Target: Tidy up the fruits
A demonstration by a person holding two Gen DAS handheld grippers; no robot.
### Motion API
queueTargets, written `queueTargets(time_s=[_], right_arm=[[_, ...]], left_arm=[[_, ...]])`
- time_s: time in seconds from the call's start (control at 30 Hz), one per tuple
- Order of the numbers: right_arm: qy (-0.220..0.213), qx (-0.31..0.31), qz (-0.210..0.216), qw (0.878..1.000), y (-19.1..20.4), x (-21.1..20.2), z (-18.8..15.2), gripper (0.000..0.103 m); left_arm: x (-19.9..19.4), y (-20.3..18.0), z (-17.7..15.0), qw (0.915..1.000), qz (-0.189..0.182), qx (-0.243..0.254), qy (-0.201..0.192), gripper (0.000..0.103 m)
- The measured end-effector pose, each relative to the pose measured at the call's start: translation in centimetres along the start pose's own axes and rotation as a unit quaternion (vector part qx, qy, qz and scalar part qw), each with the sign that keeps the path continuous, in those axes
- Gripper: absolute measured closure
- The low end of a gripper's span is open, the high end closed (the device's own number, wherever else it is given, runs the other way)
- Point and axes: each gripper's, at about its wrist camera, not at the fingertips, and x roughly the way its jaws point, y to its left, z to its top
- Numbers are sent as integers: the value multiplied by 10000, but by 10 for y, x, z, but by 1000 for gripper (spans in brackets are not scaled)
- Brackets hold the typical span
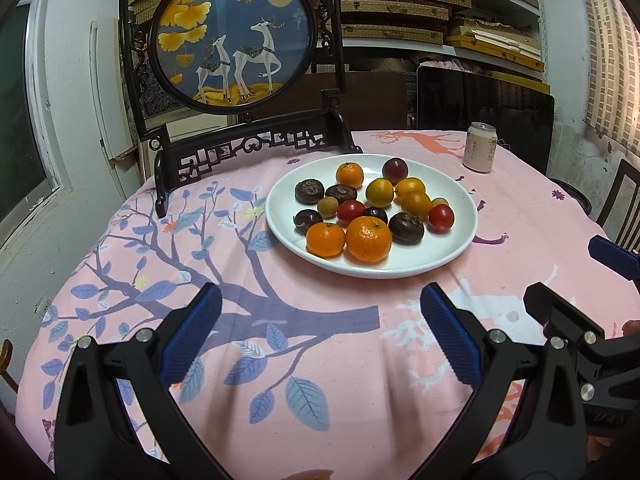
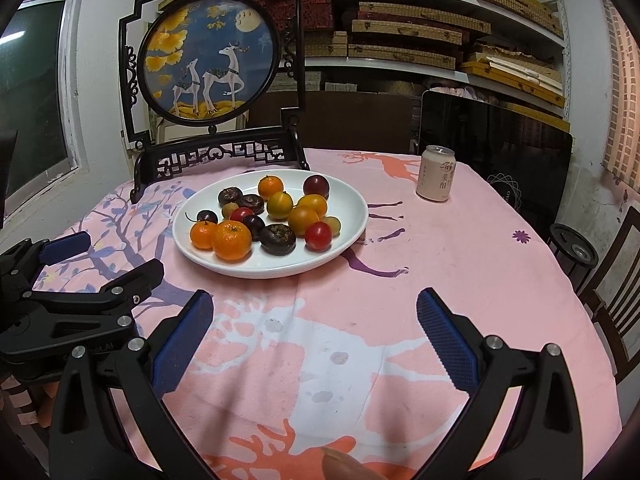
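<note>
A white plate (image 1: 452, 254) (image 2: 280, 270) on the pink tablecloth holds mixed fruit: mandarins (image 1: 368, 239) (image 2: 231, 240), yellow plums (image 1: 379, 192) (image 2: 303, 220), red tomatoes (image 1: 441, 218) (image 2: 318, 235), dark water chestnuts (image 1: 406, 227) (image 2: 278, 239) and dark cherries (image 1: 307, 221). My left gripper (image 1: 320, 300) is open and empty, hovering over the cloth short of the plate. My right gripper (image 2: 314, 300) is open and empty, to the right of the left gripper, also short of the plate.
A pink drink can (image 1: 480, 147) (image 2: 436, 173) stands behind the plate to the right. A dark wooden stand with a round deer picture (image 1: 232, 36) (image 2: 210, 60) stands at the table's back left. A black screen (image 2: 496, 148) and a chair (image 2: 612, 280) are at the right.
</note>
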Motion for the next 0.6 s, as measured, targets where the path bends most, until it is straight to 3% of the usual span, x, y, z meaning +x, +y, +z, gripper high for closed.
queueTargets(time_s=[0.37,0.6], right_arm=[[-2,4,3,10000,0,0,0,1],[4,40,10,10000,-1,1,-1,1]], left_arm=[[0,-2,-1,9998,157,112,-16,2],[1,0,1,9999,55,86,0,2]])
